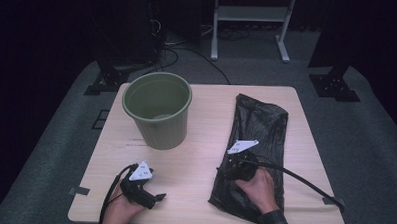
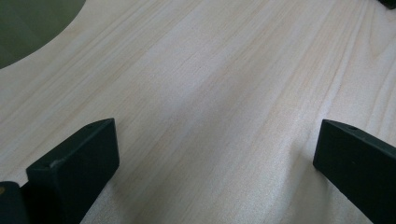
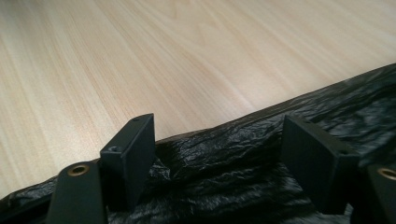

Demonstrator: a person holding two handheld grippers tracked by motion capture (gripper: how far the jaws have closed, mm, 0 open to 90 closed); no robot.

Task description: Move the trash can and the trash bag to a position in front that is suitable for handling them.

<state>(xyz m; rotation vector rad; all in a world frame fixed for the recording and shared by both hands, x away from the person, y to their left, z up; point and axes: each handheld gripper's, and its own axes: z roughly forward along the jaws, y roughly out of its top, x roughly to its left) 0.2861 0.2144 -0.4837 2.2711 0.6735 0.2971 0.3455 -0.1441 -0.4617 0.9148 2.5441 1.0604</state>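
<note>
A crumpled black plastic bag [image 1: 260, 125] lies flat along the right side of the wooden table [image 1: 209, 105]. My right gripper [image 1: 223, 172] rests low on the bag's left edge, jaws open, with the wrinkled bag [image 3: 243, 186] lying between and under the fingers [image 3: 133, 154]; the pads do not press it. A green bucket [image 1: 157, 110] stands upright at the table's back left, and a green patch of the bucket [image 2: 28, 28] fills a corner of the left gripper view. My left gripper [image 1: 157, 198] sits near the front left edge, jaws wide open over bare wood [image 2: 215, 154].
Bare wood lies between the bucket and the bag. Tape tabs [image 1: 78, 191] mark the table's front corners. A white frame [image 1: 249, 23] and dark stands sit on the grey floor beyond the table. A cable [image 1: 294, 176] trails right from my right gripper.
</note>
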